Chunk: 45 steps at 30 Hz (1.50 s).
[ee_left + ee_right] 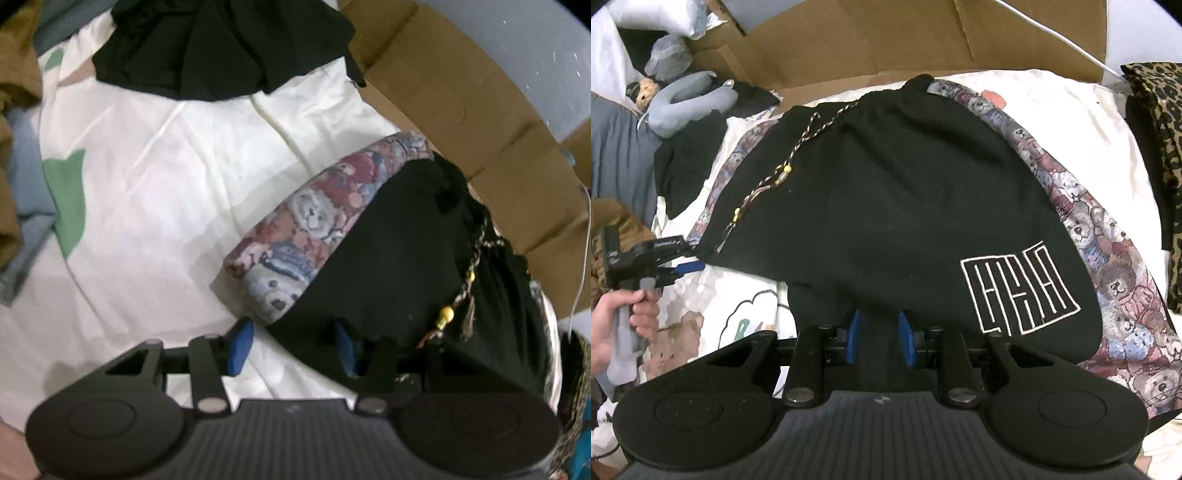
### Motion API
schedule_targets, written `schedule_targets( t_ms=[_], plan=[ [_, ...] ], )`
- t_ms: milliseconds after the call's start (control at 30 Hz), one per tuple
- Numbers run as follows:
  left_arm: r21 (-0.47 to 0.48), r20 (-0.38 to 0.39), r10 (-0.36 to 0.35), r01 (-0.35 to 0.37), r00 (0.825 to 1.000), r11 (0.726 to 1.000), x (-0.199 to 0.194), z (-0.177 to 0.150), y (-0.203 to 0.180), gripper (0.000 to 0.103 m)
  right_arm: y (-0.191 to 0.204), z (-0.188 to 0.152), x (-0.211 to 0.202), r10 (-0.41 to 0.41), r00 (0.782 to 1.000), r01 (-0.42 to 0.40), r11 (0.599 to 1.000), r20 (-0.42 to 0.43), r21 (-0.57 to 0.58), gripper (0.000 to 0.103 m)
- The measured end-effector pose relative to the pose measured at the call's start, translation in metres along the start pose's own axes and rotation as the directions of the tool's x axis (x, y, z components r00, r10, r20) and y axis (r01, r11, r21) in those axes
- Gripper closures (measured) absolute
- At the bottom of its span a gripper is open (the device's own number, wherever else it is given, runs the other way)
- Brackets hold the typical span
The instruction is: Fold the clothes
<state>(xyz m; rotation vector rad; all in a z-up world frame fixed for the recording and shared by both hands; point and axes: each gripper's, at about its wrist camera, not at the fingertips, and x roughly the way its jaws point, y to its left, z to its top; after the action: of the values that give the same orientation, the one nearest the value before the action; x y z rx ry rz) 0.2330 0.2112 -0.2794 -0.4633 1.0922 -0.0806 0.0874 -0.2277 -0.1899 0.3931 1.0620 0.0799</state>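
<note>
Left gripper (291, 347) fingers apart; right gripper (879, 334) seemingly pinching

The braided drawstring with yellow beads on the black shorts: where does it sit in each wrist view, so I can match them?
Left wrist view: the braided drawstring with yellow beads runs down the right side, over the black shorts.
Right wrist view: it runs diagonally across the upper left of the shorts.
Shared landmark: the teddy-bear print side panel along the shorts' edge.

A white outlined rectangular emblem of maze-like, unreadable letter shapes (1019, 293) is stitched on the black fabric garment with teddy-bear print side panels (886, 206), at about four o'clock in the right wrist view.
</note>
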Motion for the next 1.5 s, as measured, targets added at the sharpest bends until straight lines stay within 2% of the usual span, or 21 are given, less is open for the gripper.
schedule_targets(
  t_ms=[33, 67, 100, 200, 400, 500, 667, 933, 1000, 1067, 1133, 1200, 1267, 1333, 1400, 1433, 1500],
  plan=[
    [-0.006, 0.006, -0.005, 0.005, 1.000, 1.000, -0.001, 0.001, -0.001, 0.075, -0.001, -0.001, 0.000, 0.000, 1.000, 0.000, 1.000, -0.002, 0.001, 0.073],
    [-0.011, 0.012, -0.010, 0.011, 1.000, 1.000, -0.001, 0.003, -0.003, 0.090, -0.002, -0.002, 0.000, 0.001, 1.000, -0.001, 1.000, -0.005, 0.001, 0.073],
    [-0.015, 0.016, -0.019, 0.020, 1.000, 1.000, -0.003, 0.004, -0.005, 0.095, -0.003, -0.003, 0.000, 0.001, 1.000, -0.001, 1.000, -0.007, 0.002, 0.073],
    [-0.005, 0.037, -0.042, 0.043, 0.998, 0.999, -0.011, 0.008, -0.016, 0.097, -0.007, -0.005, -0.001, 0.002, 1.000, -0.002, 1.000, -0.002, 0.009, 0.073],
    [0.080, 0.071, -0.178, 0.172, 0.981, 0.982, -0.041, 0.010, -0.072, 0.098, -0.024, -0.007, -0.010, -0.002, 1.000, 0.001, 0.999, 0.023, 0.050, 0.073],
    [0.153, 0.076, -0.240, 0.227, 0.968, 0.962, -0.049, 0.007, -0.110, 0.098, -0.030, -0.010, -0.014, 0.000, 1.000, -0.002, 0.998, 0.029, 0.062, 0.073],
    [0.264, 0.030, -0.314, 0.295, 0.949, 0.918, -0.043, -0.008, -0.163, 0.098, -0.036, -0.011, -0.018, 0.002, 0.999, -0.005, 0.998, 0.039, 0.070, 0.073],
    [0.376, -0.107, -0.344, 0.358, 0.933, 0.854, -0.008, -0.054, -0.221, 0.097, -0.041, -0.011, -0.019, 0.005, 0.999, -0.008, 0.997, 0.042, 0.076, 0.073],
    [0.418, -0.155, -0.319, 0.355, 0.935, 0.836, 0.001, -0.066, -0.229, 0.089, -0.042, -0.011, -0.019, 0.006, 0.999, -0.009, 0.997, 0.040, 0.077, 0.073],
    [0.454, -0.195, -0.297, 0.354, 0.935, 0.818, 0.007, -0.074, -0.234, 0.087, -0.042, -0.011, -0.018, 0.007, 0.999, -0.010, 0.997, 0.038, 0.079, 0.073],
    [0.465, -0.190, -0.319, 0.371, 0.928, 0.804, 0.000, -0.073, -0.231, 0.080, -0.042, -0.011, -0.018, 0.009, 0.999, -0.012, 0.997, 0.036, 0.080, 0.073],
    [0.473, -0.152, -0.335, 0.366, 0.930, 0.801, -0.010, -0.066, -0.225, 0.068, -0.042, -0.012, -0.017, 0.009, 0.999, -0.012, 0.997, 0.035, 0.081, 0.073],
    [0.477, -0.091, -0.337, 0.338, 0.937, 0.811, -0.018, -0.053, -0.217, 0.065, -0.041, -0.012, -0.016, 0.008, 0.999, -0.011, 0.997, 0.032, 0.079, 0.073],
    [0.478, -0.014, -0.319, 0.286, 0.948, 0.831, -0.025, -0.039, -0.205, 0.061, -0.040, -0.013, -0.015, 0.009, 1.000, -0.011, 0.997, 0.028, 0.076, 0.073],
    [0.452, 0.043, -0.271, 0.223, 0.962, 0.864, -0.027, -0.024, -0.191, 0.049, -0.038, -0.013, -0.014, 0.010, 1.000, -0.011, 0.997, 0.024, 0.072, 0.073],
    [0.429, 0.057, -0.245, 0.198, 0.968, 0.881, -0.026, -0.016, -0.183, 0.049, -0.037, -0.013, -0.013, 0.010, 1.000, -0.012, 0.997, 0.023, 0.071, 0.073],
    [0.419, 0.094, -0.213, 0.155, 0.973, 0.895, -0.026, -0.005, -0.171, 0.049, -0.035, -0.012, -0.012, 0.015, 1.000, -0.017, 0.997, 0.023, 0.069, 0.073]
  ],
)
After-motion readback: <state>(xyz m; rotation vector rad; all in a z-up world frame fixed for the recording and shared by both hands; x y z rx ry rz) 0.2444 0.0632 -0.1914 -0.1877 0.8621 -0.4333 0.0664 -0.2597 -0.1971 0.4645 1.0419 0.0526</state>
